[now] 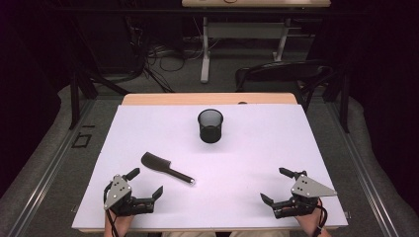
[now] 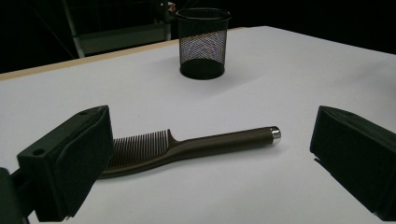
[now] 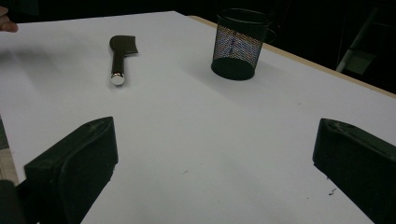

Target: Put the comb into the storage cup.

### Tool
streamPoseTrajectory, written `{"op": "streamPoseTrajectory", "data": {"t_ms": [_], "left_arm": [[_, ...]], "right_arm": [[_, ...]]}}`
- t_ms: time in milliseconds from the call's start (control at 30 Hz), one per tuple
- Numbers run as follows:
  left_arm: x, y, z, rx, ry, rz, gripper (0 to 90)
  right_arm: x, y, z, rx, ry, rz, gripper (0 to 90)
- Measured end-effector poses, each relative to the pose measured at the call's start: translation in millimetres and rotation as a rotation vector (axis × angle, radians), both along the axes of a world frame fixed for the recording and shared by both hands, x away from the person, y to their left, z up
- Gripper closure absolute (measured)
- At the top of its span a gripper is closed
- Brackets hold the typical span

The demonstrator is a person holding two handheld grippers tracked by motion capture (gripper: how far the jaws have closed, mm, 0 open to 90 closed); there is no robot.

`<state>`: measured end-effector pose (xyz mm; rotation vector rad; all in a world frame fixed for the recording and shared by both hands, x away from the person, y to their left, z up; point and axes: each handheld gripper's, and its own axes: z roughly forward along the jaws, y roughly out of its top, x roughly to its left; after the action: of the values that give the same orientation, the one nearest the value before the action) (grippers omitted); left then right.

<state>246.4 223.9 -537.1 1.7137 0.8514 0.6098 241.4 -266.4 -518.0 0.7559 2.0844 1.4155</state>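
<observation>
A dark brown comb (image 1: 166, 169) with a silver-tipped handle lies flat on the white board (image 1: 257, 148), left of centre. It also lies just ahead of my left jaws, comb (image 2: 187, 147), and far off to the left as comb (image 3: 120, 55). A black mesh cup (image 1: 210, 126) stands upright farther back, cup (image 2: 203, 43), cup (image 3: 239, 43). My left gripper (image 1: 146, 182) rests open at the near left, close to the comb's toothed end. My right gripper (image 1: 273, 185) rests open at the near right, nothing between its jaws.
The white board covers a wooden table whose far edge (image 1: 207, 98) shows behind it. A black chair (image 1: 281, 74) stands beyond the table, with cables on the floor and a desk frame (image 1: 242, 34) farther back.
</observation>
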Motion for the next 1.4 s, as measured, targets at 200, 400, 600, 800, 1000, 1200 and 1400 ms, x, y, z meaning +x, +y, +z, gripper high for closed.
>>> {"op": "streamPoseTrajectory", "data": {"t_ms": [200,400,600,800,1000,1200,1400], "left_arm": [[2.2,-3.1,1.6,-0.005,0.003,0.003,0.0],[7.1,-7.7,2.6,-0.004,0.012,0.018,0.0],[15.2,-18.2,4.3,0.015,0.018,0.016,0.1],[21.9,-29.6,5.8,0.033,0.041,0.004,0.2],[31.3,-35.8,7.0,0.042,0.066,0.004,0.2],[41.8,-41.1,9.5,0.046,0.128,0.005,0.1],[50.1,-48.6,10.0,0.073,0.145,0.003,0.0]], "right_arm": [[1.0,0.1,-0.7,-0.005,0.004,0.000,0.0],[2.3,0.3,-0.3,-0.008,0.006,-0.003,0.0],[2.9,2.1,-1.2,-0.013,0.019,0.003,0.0],[4.0,2.4,-1.8,-0.013,0.026,0.004,0.0],[5.6,3.0,-2.8,-0.016,0.029,0.007,0.0],[6.2,2.6,-2.6,-0.025,0.026,0.003,0.0],[6.7,2.4,-3.0,-0.027,0.030,0.005,0.0]]}}
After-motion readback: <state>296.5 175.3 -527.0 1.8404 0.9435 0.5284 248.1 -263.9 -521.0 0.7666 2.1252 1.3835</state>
